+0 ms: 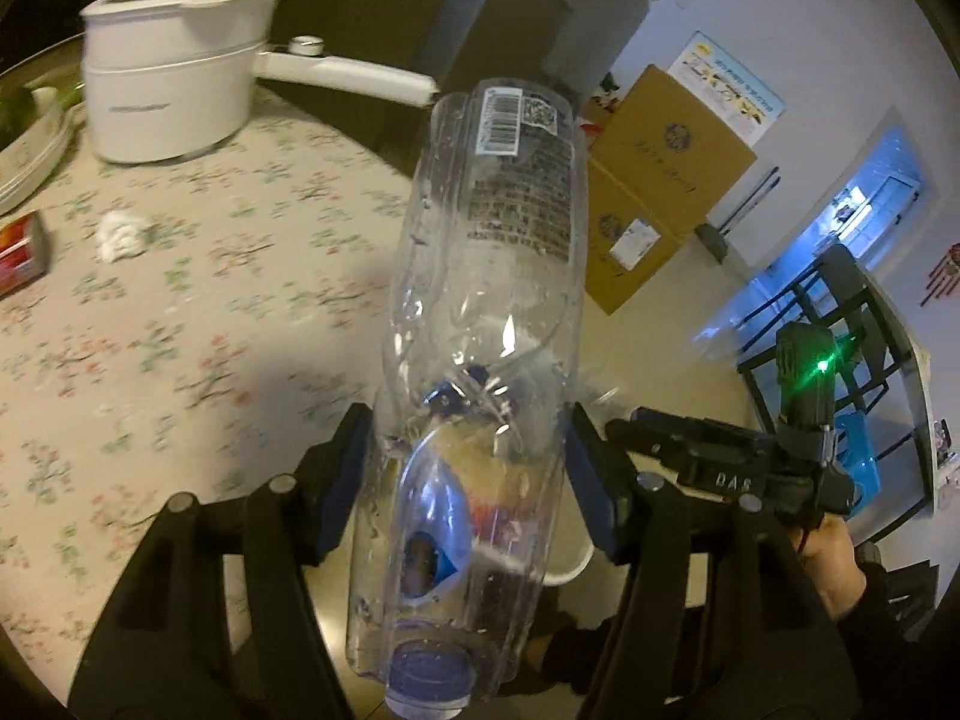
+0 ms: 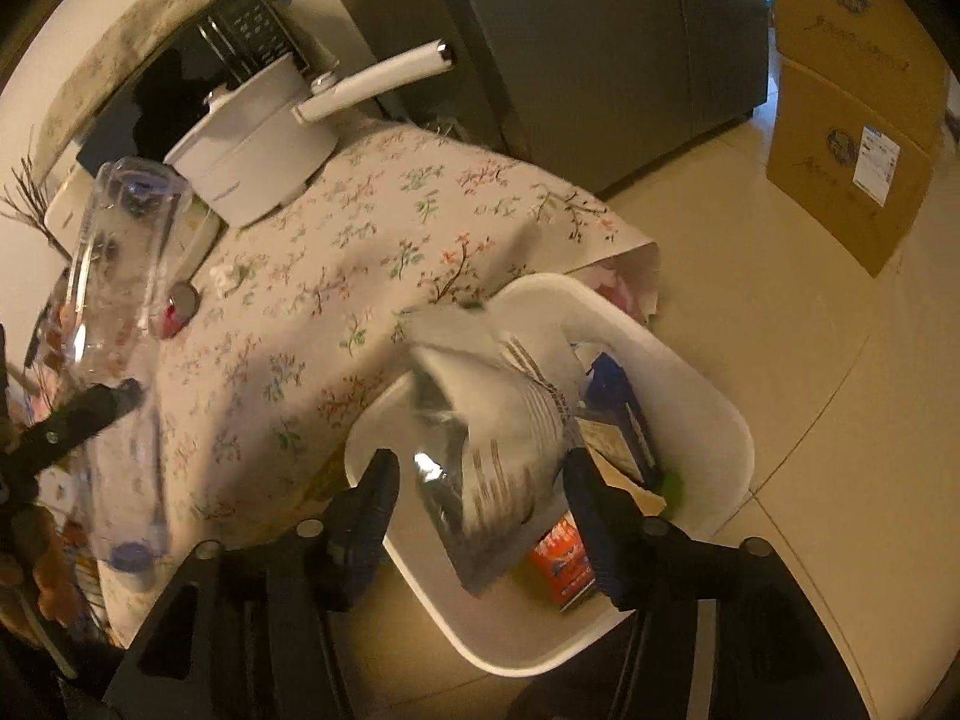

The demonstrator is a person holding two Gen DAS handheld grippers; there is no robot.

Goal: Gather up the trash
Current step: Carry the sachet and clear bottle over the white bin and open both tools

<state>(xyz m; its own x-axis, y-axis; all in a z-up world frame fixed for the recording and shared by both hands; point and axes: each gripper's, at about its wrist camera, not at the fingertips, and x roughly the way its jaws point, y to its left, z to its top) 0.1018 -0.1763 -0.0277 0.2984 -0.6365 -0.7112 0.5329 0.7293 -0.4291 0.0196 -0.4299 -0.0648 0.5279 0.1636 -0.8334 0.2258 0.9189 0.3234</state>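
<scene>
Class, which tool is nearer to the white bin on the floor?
Right. The right tool hangs directly over the white bin, a wrapper between its open jaws. The left tool, holding the bottle, is above the table.

1. The place was a home kitchen or dining corner.
2. A floral tablecloth (image 1: 198,276) covered the table, bearing a white electric pot (image 1: 174,72).
3. A microwave (image 2: 240,36), tiled floor (image 2: 780,330) and stacked cardboard boxes (image 1: 654,180) showed it.
</scene>
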